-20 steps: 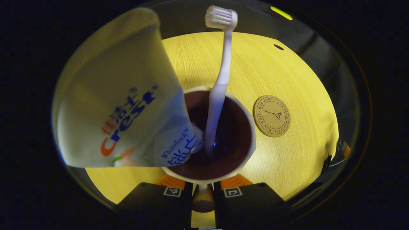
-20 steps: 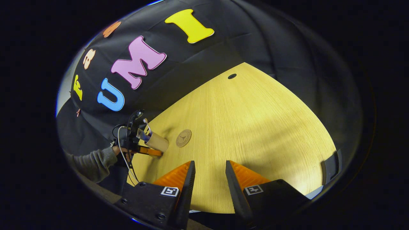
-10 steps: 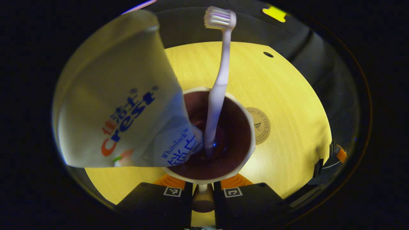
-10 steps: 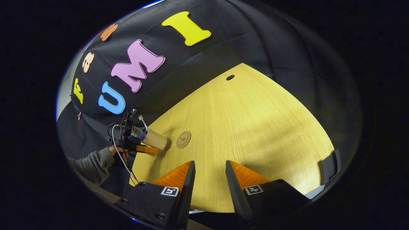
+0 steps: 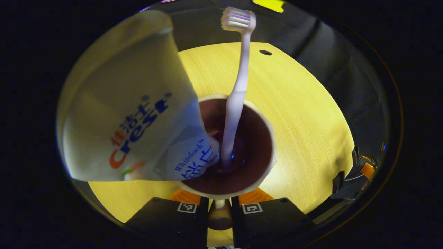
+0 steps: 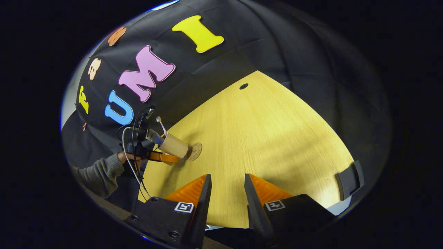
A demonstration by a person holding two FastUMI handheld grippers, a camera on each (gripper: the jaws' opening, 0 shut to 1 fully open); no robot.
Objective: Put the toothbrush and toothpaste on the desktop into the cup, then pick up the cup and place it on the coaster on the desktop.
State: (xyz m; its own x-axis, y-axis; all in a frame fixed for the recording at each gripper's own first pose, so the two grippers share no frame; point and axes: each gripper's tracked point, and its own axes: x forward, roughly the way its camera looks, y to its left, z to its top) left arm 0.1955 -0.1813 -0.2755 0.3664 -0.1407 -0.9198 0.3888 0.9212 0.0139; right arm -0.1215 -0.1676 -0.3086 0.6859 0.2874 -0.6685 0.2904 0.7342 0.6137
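The left gripper (image 5: 219, 204) grasps the cup (image 5: 268, 152) by its handle, both fingers pressed against it at the bottom of the left gripper view, and looks straight down into the dark inside of the cup. The toothbrush (image 5: 238, 93) stands in the cup with its bristled head up and away from the camera, and the toothpaste (image 5: 128, 103) leans out over the rim on the left side of that view, its cap end down inside the cup. Around the cup lies the pale wooden tabletop (image 5: 304, 114), with a small dark hole (image 5: 265, 52) near its far edge. In the right gripper view the cup (image 6: 174, 145) is seen from the side, held in the left gripper (image 6: 162, 157) by a hand (image 6: 126, 159) in a grey sleeve (image 6: 98, 173), and it sits at the edge of the coaster (image 6: 195, 151), partly covering it; whether it touches the coaster cannot be told. The right gripper (image 6: 226, 192) hangs over bare tabletop well apart from the cup, its fingers released and holding nothing.
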